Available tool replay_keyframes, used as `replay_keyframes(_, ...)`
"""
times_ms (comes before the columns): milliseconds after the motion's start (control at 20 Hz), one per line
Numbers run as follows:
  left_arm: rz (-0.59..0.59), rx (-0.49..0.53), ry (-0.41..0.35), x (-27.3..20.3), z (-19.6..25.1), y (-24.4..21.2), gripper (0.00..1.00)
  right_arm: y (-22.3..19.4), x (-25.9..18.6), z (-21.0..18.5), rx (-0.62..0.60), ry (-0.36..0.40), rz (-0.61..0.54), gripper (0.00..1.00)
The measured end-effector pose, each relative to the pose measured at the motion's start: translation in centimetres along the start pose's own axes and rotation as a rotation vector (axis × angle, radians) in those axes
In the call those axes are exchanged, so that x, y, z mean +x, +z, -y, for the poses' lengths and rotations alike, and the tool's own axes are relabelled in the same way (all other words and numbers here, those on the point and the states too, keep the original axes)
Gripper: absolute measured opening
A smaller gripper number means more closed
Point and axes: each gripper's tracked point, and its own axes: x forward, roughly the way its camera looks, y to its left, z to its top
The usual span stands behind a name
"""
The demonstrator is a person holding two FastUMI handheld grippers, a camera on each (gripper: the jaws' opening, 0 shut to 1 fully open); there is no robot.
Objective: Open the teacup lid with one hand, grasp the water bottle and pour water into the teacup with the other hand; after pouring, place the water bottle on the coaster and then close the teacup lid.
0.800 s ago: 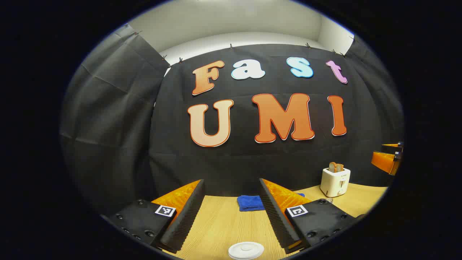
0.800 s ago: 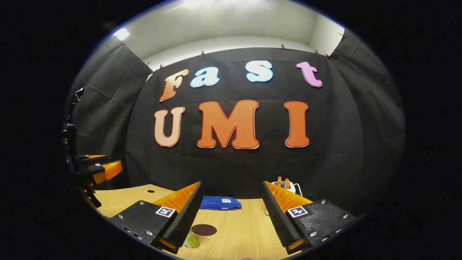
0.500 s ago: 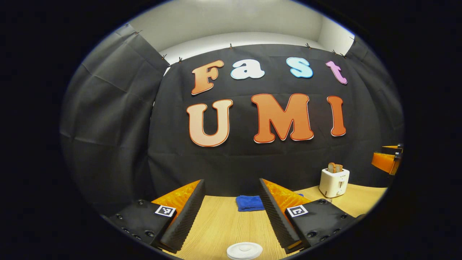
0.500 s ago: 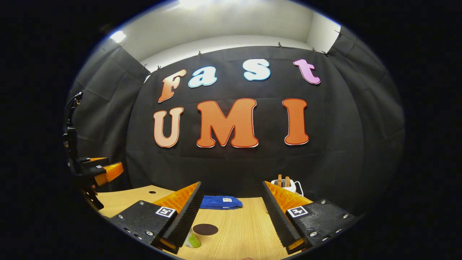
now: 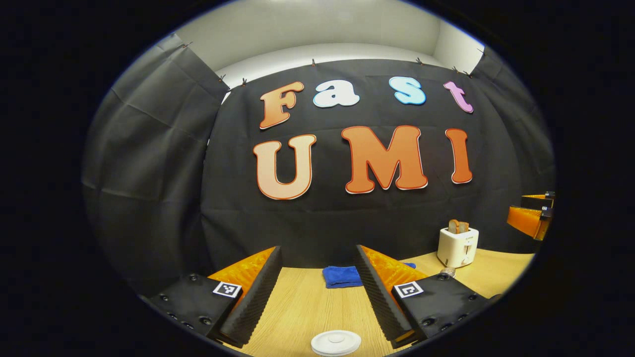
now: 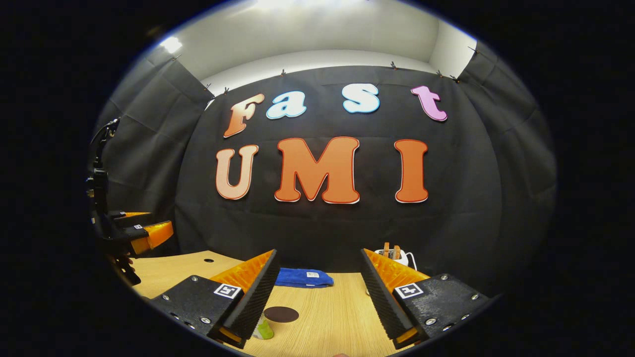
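In the left gripper view my left gripper is open above the wooden table, nothing between its fingers. A white round teacup lid lies just below and ahead of it at the bottom edge. In the right gripper view my right gripper is open and empty. A dark round coaster lies on the table between its fingers, and the green top of the water bottle peeks out beside the left finger. The left gripper shows far left there; the right gripper shows at far right in the left gripper view.
A folded blue cloth lies at the back of the table, also the blue cloth. A white toaster with bread stands at the back right, seen again as the toaster. A small hole marks the tabletop at left.
Both views have shifted only slightly; the left gripper view tilted a little, so the lid and toaster sit marginally lower and to the left. Both grippers stay open.
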Motion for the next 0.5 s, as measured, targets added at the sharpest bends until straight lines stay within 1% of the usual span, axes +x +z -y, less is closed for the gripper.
replay_keyframes(200,-0.044,0.004,-0.054,-0.5,1.7,-3.3,0.96,-1.0,-0.4,-1.1,0.011,0.027,-0.013,0.96)
replay_keyframes(350,-0.152,-0.033,-0.096,-1.1,3.5,-7.9,0.96,-2.1,-0.4,-2.1,0.01,0.062,-0.023,0.96)
replay_keyframes(500,-0.236,-0.039,-0.103,-1.2,3.9,-11.4,0.96,-3.1,-0.5,-3.1,-0.016,0.093,-0.038,0.96)
